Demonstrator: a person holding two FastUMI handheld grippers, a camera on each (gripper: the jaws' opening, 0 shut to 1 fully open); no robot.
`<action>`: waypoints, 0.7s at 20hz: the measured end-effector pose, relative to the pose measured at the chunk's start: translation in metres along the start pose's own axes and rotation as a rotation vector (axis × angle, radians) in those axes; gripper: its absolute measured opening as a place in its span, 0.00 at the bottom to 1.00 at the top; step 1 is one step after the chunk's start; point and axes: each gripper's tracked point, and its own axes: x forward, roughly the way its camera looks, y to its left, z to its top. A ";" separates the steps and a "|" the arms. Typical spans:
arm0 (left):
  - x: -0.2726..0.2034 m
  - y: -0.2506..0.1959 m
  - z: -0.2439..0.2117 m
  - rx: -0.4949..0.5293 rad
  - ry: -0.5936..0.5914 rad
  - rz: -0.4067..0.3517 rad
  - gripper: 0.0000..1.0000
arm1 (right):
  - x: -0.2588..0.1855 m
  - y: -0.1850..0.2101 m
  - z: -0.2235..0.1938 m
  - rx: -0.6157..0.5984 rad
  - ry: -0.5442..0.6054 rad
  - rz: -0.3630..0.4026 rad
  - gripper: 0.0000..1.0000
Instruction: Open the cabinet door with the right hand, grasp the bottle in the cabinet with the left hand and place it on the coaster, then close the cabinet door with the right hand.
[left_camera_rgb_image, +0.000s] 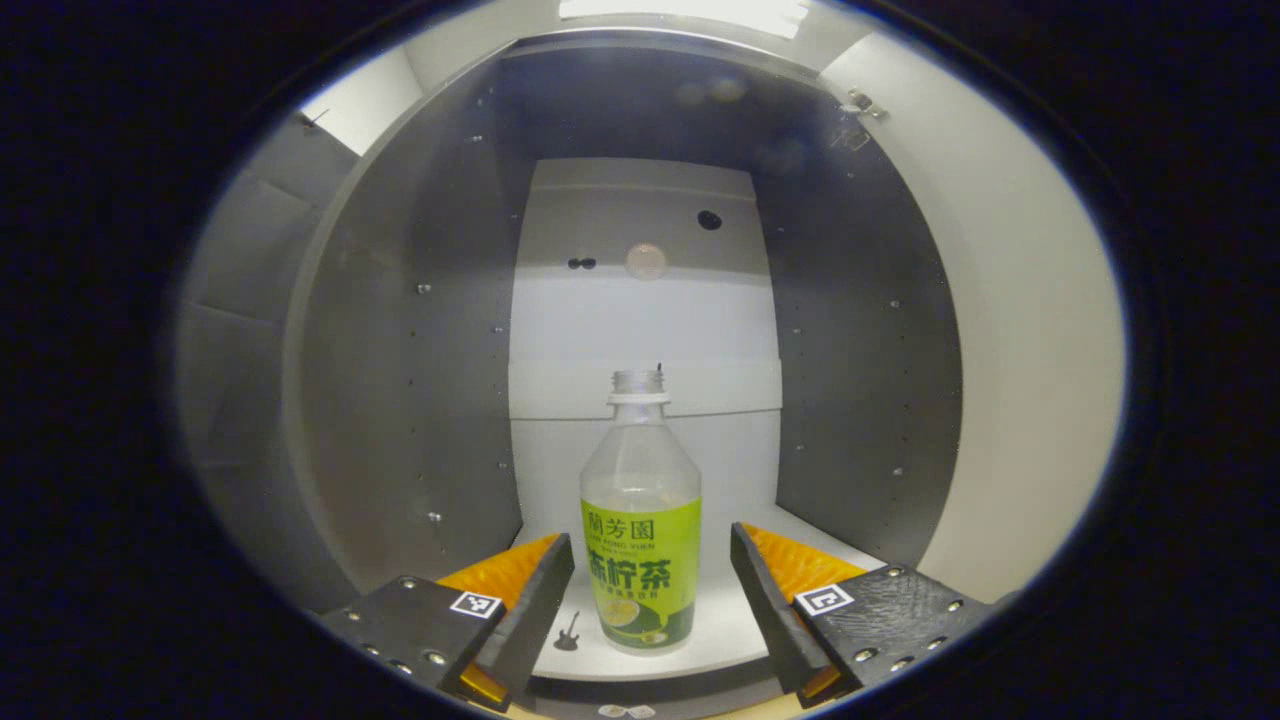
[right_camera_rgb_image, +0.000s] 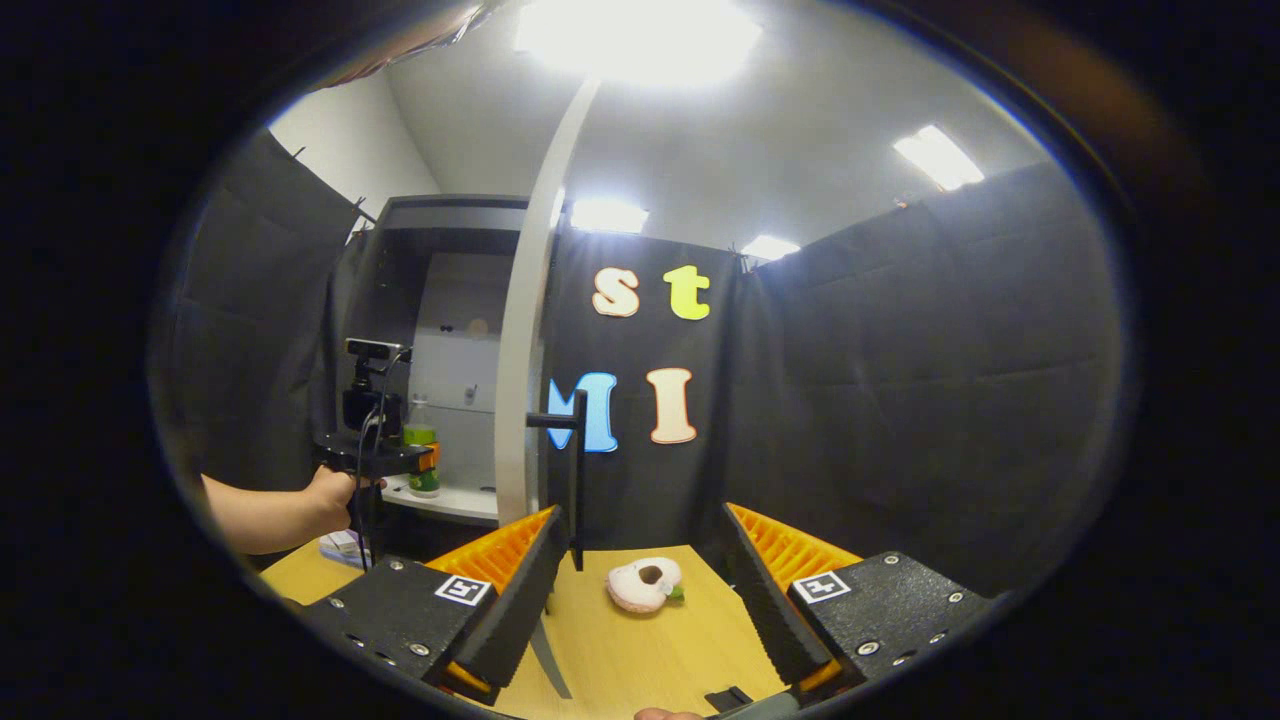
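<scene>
With the cabinet door (right_camera_rgb_image: 524, 330) swung open, the tea bottle (left_camera_rgb_image: 640, 520) stands upright on the cabinet shelf (left_camera_rgb_image: 720, 630), between the left gripper's (left_camera_rgb_image: 652, 570) spread fingers, untouched. Right gripper (right_camera_rgb_image: 645, 560) fingers spread, empty, over the tabletop (right_camera_rgb_image: 640, 650).

Ceiling lights (right_camera_rgb_image: 640, 35) are blooming into white glare in the right gripper view, washing out the ceiling around them. The cabinet (left_camera_rgb_image: 400, 400) side walls are lying in shadow while its back panel is glowing evenly. Fisheye distortion is bending straight edges toward both rims.
</scene>
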 end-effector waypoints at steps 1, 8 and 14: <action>0.008 -0.001 -0.003 0.000 0.003 -0.004 0.90 | -0.003 -0.008 0.004 0.021 -0.012 -0.035 0.94; 0.028 -0.018 -0.018 -0.062 0.023 -0.075 0.88 | 0.003 -0.053 -0.005 0.068 -0.008 -0.265 0.93; 0.020 -0.013 -0.017 -0.021 0.024 -0.061 0.66 | 0.014 -0.048 -0.026 0.083 0.040 -0.258 0.92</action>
